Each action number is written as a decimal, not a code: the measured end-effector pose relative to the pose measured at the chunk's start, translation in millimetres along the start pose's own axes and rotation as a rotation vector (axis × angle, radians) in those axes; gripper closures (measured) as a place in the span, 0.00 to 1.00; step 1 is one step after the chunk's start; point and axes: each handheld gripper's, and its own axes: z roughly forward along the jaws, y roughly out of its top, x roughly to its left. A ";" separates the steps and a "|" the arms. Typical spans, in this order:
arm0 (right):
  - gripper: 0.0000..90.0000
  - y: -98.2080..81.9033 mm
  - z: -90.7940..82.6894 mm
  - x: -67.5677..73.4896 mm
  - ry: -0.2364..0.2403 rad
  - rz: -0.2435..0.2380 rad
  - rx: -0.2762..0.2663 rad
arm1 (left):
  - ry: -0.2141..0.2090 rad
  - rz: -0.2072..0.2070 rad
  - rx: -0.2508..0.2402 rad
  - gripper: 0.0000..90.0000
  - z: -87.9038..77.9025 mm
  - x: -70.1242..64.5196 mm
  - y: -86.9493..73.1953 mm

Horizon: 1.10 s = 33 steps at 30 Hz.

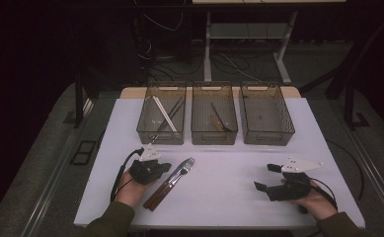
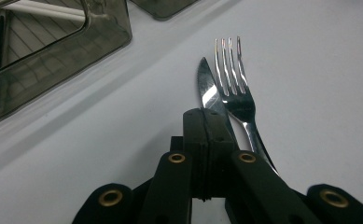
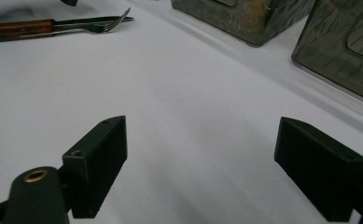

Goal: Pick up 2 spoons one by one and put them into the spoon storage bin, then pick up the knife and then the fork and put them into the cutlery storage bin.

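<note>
Left hand-held gripper (image 2: 206,122): jaws pressed together, nothing visibly between them, tips just over the knife (image 2: 210,93).
Knife and fork (image 2: 235,88): side by side on the white counter (image 1: 229,173), near the left bin (image 1: 161,120).
Right hand-held gripper (image 3: 200,170): jaws wide, empty.

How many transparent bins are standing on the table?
3, in a row along the far edge: the left bin holds long sticks, the middle bin holds some utensils, the right bin looks empty.
</note>
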 end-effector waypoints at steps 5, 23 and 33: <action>0.19 0.0 -0.5 0.0 -0.001 0.005 -0.002 | 0.008 -0.013 0.023 0.99 9.5 2.7 4.0; 0.19 0.5 0.4 -0.2 -0.001 0.006 0.001 | -0.011 -0.029 0.057 1.00 26.5 2.8 10.0; 0.19 0.7 0.5 0.0 -0.003 0.007 0.000 | -0.032 -0.033 0.058 1.00 29.4 2.0 12.3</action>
